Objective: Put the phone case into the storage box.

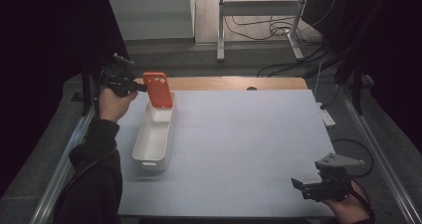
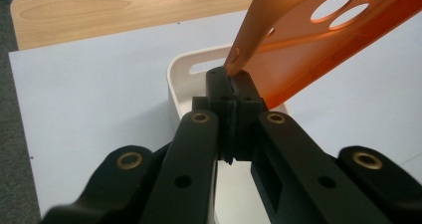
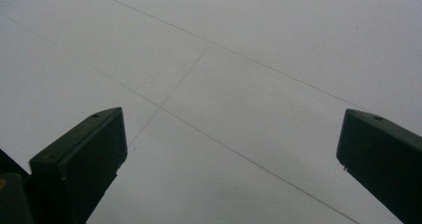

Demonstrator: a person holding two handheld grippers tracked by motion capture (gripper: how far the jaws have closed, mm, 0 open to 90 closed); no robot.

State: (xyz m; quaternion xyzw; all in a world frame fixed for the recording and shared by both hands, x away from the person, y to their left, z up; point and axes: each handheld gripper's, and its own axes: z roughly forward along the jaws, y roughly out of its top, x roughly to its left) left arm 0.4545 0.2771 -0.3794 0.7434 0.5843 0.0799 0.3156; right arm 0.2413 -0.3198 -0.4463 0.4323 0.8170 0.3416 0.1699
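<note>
The left tongs (image 2: 233, 79) are shut tight on the edge of an orange phone case (image 2: 318, 40). They pinch just a thin bit of the rim, so the case hangs out past the tips and tilts up. That way most of the case stays free to go down flat.

In the high view, the left tongs (image 1: 141, 88) hold the case (image 1: 158, 89) over the far end of a long white tray (image 1: 152, 144). The case is up in the air, not in the tray yet. I think it is held there so it can drop in.

The right tongs (image 1: 297, 185) are open and hold nothing. They rest low over the white worktop (image 1: 239, 144), well apart from the tray, likely just waiting out of the way.
</note>
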